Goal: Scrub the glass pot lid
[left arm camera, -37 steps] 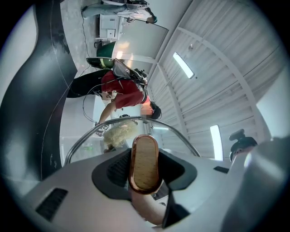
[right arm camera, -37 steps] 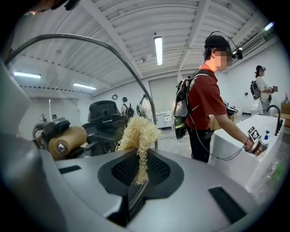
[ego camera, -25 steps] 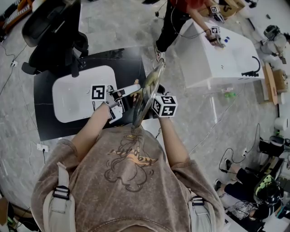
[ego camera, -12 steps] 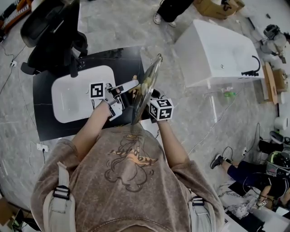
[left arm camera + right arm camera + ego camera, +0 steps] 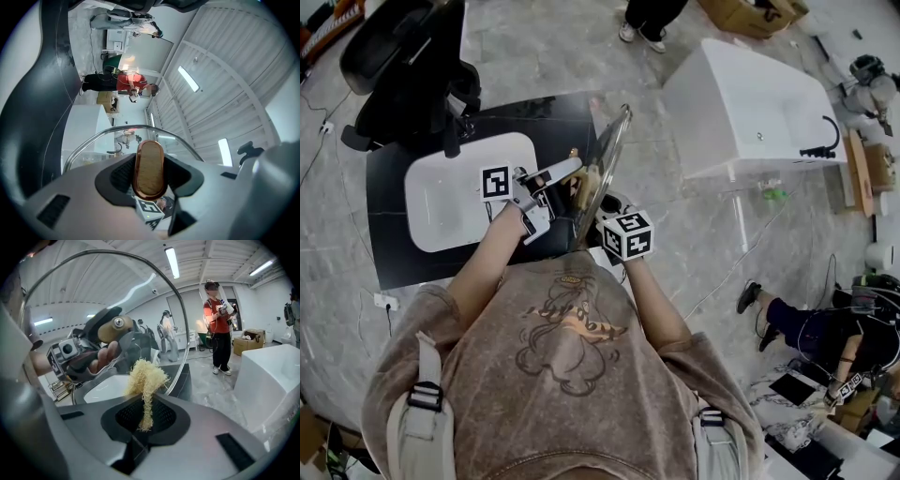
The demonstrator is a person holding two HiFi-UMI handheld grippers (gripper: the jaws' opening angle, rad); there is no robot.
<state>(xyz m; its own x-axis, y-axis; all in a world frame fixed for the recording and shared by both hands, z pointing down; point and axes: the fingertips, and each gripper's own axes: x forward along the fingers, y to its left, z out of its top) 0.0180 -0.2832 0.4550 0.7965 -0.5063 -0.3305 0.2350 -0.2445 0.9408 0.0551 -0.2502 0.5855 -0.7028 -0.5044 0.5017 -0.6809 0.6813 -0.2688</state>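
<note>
Head view: one glass lid [image 5: 609, 155], one sink [image 5: 441, 220].

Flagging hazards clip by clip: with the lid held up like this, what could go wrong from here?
1. The left tool holds the glass lid on edge by its knob alone. Scrubbing pressure could twist it loose and drop it near the counter edge.
2. The right tool pinches only a thin strand of the scrubber, which may pull out mid-stroke.
</note>
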